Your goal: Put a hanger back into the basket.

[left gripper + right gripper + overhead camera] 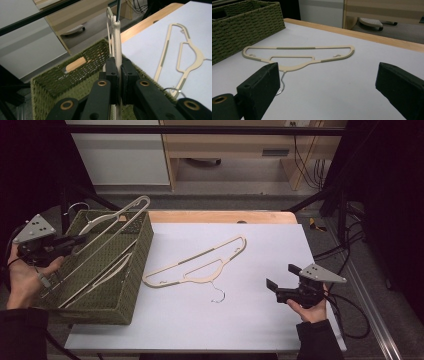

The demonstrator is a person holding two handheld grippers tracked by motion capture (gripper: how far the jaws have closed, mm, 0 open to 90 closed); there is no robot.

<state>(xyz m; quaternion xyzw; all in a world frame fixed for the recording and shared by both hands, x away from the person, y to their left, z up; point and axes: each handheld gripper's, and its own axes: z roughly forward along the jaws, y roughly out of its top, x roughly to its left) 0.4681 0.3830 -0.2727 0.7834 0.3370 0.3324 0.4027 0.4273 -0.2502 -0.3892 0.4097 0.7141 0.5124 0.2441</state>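
My left gripper is shut on a cream hanger, which stands on edge and slants over the green woven basket at the table's left. Another cream hanger lies inside the basket. A further cream hanger with a wire hook lies flat on the white table top, mid-table. My right gripper stands open at the front right, jaws wide and pointing at that flat hanger, with nothing between them. The basket shows at the far left of the right gripper view.
The white sheet covers a wooden table whose far edge shows bare. Black frame bars cross above the far side. Cables trail off the right edge. A pale cabinet stands on the floor beyond.
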